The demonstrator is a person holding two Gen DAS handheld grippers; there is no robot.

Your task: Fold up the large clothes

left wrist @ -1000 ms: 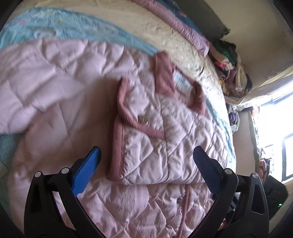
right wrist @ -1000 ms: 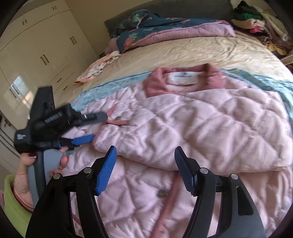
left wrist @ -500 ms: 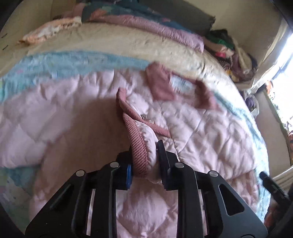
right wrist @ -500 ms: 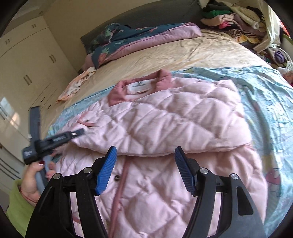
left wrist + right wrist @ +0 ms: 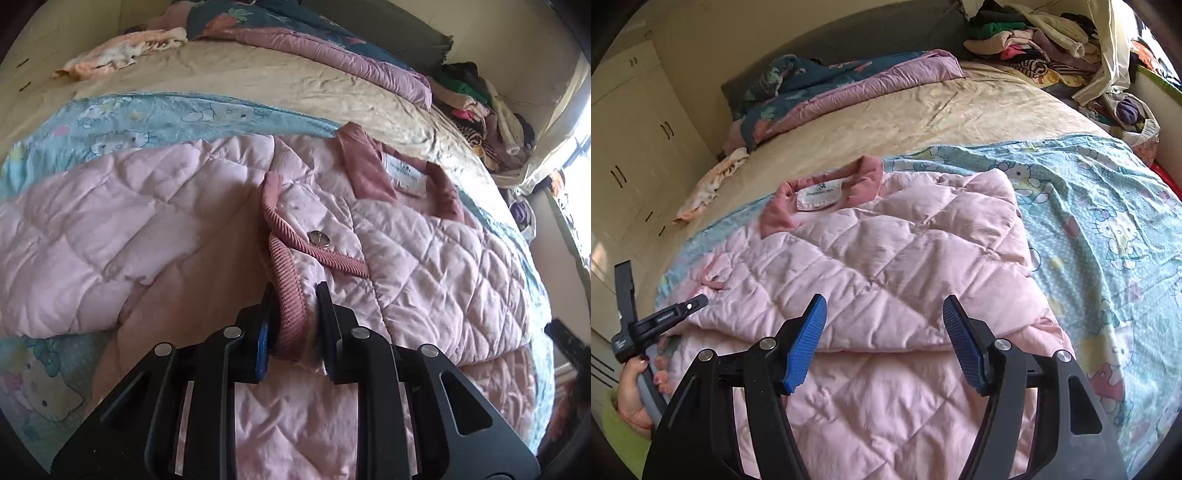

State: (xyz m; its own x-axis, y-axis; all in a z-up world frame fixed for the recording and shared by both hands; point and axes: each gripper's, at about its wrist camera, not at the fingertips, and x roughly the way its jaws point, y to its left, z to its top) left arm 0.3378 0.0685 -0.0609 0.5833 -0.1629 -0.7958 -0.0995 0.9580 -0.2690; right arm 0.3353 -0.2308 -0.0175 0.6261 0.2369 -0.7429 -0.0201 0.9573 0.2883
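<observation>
Currently, a pink quilted jacket (image 5: 424, 258) is spread on a bed, over a blue cartoon-print sheet (image 5: 1108, 229), with one sleeve folded across its front and its darker pink collar (image 5: 365, 170) turned toward the headboard. The ribbed cuff (image 5: 288, 295) of that folded sleeve is clamped between the closed fingers of the left gripper (image 5: 291, 314), just below a metal snap button (image 5: 320, 237). The right gripper (image 5: 882, 343) is held above the jacket's lower half with its blue-padded fingers (image 5: 807, 343) spread wide and nothing between them. A pile of assorted clothes (image 5: 1034, 40) is seen at the far corner, and white cupboards (image 5: 631, 147) beside the bed.
</observation>
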